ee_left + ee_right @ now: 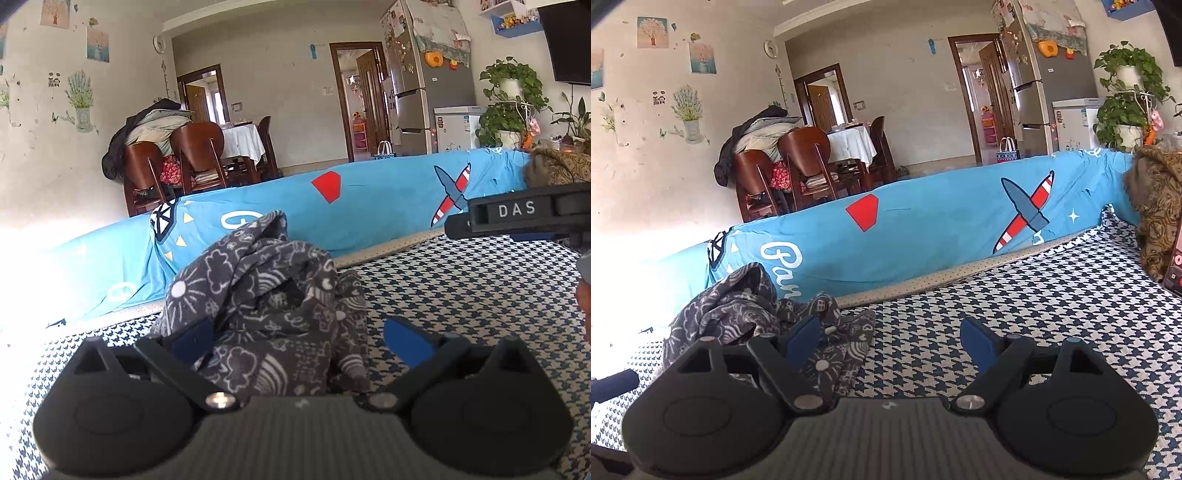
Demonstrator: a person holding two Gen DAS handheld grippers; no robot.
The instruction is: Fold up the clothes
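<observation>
Houndstooth cover (1015, 314) under a crumpled grey patterned garment (266, 314), left claw (299, 339) and right claw (890, 338) both spread open, empty.

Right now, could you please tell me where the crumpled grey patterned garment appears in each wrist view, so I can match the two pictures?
Left wrist view: the grey patterned garment is heaped at lower centre, between the open fingers of the left gripper.
Right wrist view: it lies at lower left, by the left finger of the open right gripper.
Shared landmark: the red shape on the blue sofa cover, behind the garment.
</observation>
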